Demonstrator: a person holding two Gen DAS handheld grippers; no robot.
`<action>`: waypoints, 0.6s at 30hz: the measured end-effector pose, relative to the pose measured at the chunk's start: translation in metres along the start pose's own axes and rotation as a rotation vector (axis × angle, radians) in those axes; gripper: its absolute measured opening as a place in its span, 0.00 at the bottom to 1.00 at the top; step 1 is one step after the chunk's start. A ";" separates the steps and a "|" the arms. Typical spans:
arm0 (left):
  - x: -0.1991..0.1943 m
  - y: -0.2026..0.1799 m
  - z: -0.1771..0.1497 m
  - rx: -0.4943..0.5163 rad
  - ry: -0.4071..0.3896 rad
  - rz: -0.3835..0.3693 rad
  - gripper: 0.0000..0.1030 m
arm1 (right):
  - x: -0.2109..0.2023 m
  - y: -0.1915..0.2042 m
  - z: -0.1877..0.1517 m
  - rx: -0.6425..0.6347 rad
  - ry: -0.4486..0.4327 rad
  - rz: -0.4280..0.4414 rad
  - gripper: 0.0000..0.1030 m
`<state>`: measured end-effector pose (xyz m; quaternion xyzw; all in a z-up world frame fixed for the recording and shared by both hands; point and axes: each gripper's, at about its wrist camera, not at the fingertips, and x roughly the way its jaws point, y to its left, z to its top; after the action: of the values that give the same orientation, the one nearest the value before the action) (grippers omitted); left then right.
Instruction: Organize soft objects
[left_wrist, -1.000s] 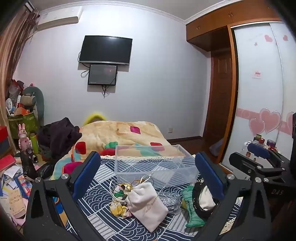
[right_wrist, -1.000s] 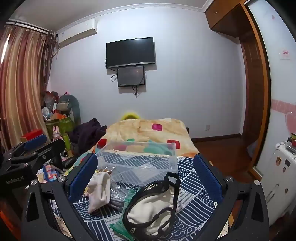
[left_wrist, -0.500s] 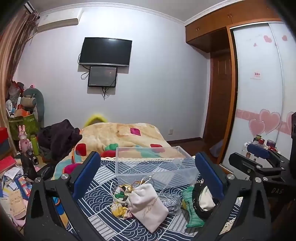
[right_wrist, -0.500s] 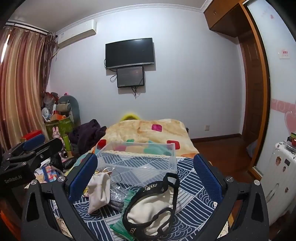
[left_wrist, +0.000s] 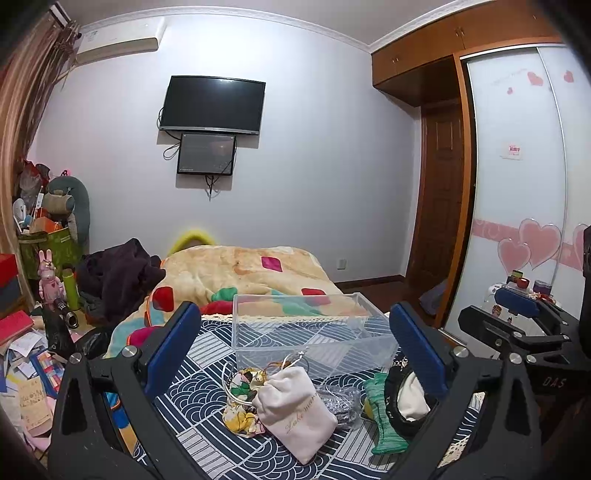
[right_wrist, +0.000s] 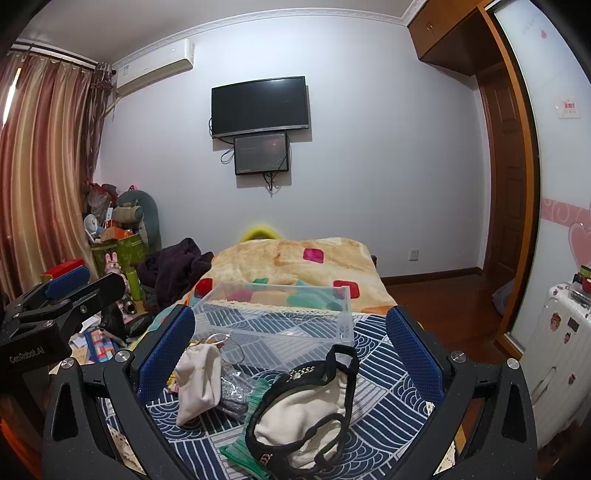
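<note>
A clear plastic bin (left_wrist: 314, 328) (right_wrist: 273, 317) stands on a navy patterned cloth (left_wrist: 207, 391) (right_wrist: 384, 402). In front of it lie a white drawstring pouch (left_wrist: 295, 410) (right_wrist: 197, 380), a floral fabric piece (left_wrist: 240, 417), a silver glitter pouch (left_wrist: 340, 402) (right_wrist: 236, 395), a green knit item (left_wrist: 384, 417) (right_wrist: 255, 402) and a cream bag with black trim (left_wrist: 406, 402) (right_wrist: 306, 417). My left gripper (left_wrist: 295, 347) hovers open above the pouch, holding nothing. My right gripper (right_wrist: 291, 350) stays open over the cream bag, also with nothing in it.
A bed with an orange patterned blanket (left_wrist: 251, 273) lies behind the bin, with dark clothes (left_wrist: 118, 273) at its left. Cluttered boxes and toys (left_wrist: 48, 266) fill the left side. A white suitcase (right_wrist: 557, 354) and wardrobe (left_wrist: 517, 229) stand at the right.
Both views have tilted up very slightly; the objects sit a touch lower in frame. Nothing was taken hold of or moved.
</note>
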<state>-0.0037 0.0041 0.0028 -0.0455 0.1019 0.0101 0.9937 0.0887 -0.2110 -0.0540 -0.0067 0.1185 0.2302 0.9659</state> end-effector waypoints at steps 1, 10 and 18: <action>0.000 0.000 0.000 0.000 0.000 0.000 1.00 | 0.000 0.000 0.000 -0.002 0.001 0.000 1.00; -0.001 0.001 0.000 0.000 0.002 0.001 1.00 | -0.001 0.002 0.002 -0.004 0.002 0.000 1.00; -0.001 0.000 0.000 -0.001 0.002 0.002 1.00 | -0.001 0.002 0.001 -0.005 0.000 0.000 1.00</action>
<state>-0.0045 0.0043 0.0025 -0.0458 0.1028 0.0109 0.9936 0.0872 -0.2092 -0.0527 -0.0092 0.1180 0.2305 0.9658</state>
